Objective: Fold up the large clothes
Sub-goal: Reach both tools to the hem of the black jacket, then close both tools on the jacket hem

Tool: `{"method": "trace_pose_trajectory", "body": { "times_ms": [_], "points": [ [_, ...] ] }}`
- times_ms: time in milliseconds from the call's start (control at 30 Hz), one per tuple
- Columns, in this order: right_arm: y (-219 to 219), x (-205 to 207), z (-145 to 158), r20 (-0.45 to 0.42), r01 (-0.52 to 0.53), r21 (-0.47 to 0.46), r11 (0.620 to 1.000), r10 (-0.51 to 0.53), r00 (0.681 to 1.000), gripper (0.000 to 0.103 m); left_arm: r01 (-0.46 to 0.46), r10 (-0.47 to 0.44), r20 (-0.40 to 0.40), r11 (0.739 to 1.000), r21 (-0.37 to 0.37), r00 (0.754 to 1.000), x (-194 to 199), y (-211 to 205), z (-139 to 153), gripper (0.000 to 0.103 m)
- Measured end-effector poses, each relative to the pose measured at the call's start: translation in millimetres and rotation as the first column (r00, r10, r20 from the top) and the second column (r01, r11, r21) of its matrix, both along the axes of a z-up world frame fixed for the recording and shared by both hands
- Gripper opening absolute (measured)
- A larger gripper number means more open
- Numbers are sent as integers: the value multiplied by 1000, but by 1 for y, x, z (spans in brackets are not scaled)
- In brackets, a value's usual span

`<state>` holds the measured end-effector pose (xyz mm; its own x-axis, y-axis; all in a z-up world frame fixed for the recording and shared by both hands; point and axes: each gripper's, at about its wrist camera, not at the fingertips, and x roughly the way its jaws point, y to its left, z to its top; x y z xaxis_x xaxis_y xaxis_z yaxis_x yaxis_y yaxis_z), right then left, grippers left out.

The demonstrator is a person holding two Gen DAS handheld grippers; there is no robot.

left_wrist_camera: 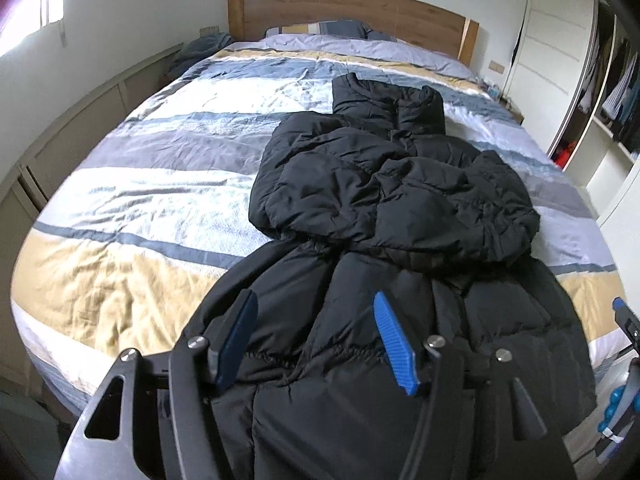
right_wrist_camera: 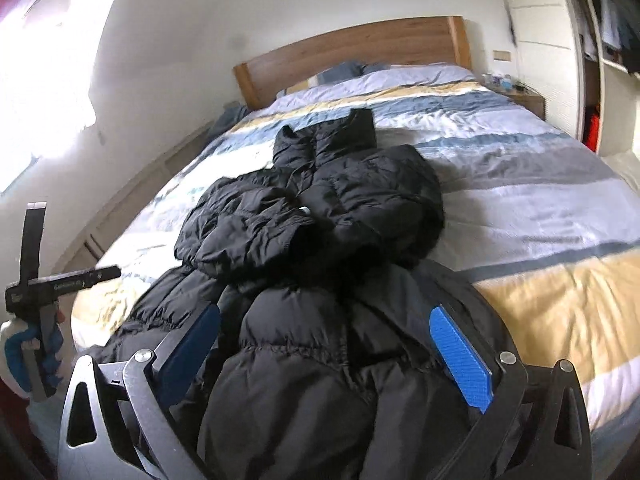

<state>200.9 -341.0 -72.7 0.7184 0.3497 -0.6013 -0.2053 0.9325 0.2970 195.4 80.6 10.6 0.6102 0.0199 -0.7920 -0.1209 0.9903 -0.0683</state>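
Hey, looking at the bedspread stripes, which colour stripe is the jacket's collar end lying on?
The blue-grey stripe just below the upper yellow band. The black jacket stops short of that yellow band, and its lower half crosses the near yellow stripe.

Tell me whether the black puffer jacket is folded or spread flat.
Partly folded: the black puffer jacket lies lengthwise on the bed, its sleeves bunched across the middle, hem unfolded.

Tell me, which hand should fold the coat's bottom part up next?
Probably either; slightly the right. Both grippers, left and right, hang open over the coat's near end, but the right one's jaws stand wider around the puffy hem.
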Motion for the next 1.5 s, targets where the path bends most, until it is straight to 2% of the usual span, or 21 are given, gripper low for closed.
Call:
{"method": "trace_pose_trajectory", "body": {
  "times_ms": [100, 167, 400, 467, 700, 867, 967, 1033, 1233, 1333, 1500],
  "points": [
    [-16, 1, 0, 19, 25, 27, 999, -25, 999, 103, 10, -11, -20, 998, -55, 1000, 2, 13, -4, 59],
    [-19, 10, 1, 5, 29, -2, 1000, -29, 1000, 103, 7, -10, -46, 997, -76, 999, 11, 26, -5, 59],
    [-31, 75, 20, -25, 41, -52, 998, -42, 999, 103, -10, 6, -53, 996, -87, 999, 69, 73, 23, 60],
    [-33, 97, 29, -19, 40, -55, 998, -41, 999, 103, -6, 3, -38, 997, -71, 999, 94, 85, 37, 67],
    [-29, 209, 65, -5, 2, -74, 997, -2, 1000, 103, 5, -5, -13, 999, -39, 1000, 217, 111, 85, 70],
    [-18, 306, 76, -9, -25, -79, 997, 24, 1000, 103, 9, -11, -47, 999, -33, 999, 324, 121, 88, 70],
    [-10, 371, 74, -20, -35, -47, 998, 34, 999, 103, 3, -7, -54, 998, -61, 999, 389, 122, 75, 70],
    [0, 419, 65, -30, -36, -24, 999, 36, 999, 103, 1, -7, -56, 994, -105, 998, 428, 118, 59, 70],
    [40, 529, 18, -83, -63, 35, 997, 66, 994, 103, -10, -1, -38, 958, -287, 999, 532, 105, -12, 70],
    [61, 576, -14, -106, -64, 58, 996, 70, 992, 103, -9, -1, -29, 940, -342, 1000, 565, 98, -44, 70],
    [76, 617, -49, -114, -48, 89, 995, 58, 992, 103, -3, -8, -24, 908, -419, 1000, 608, 90, -87, 70]
  ]
}}
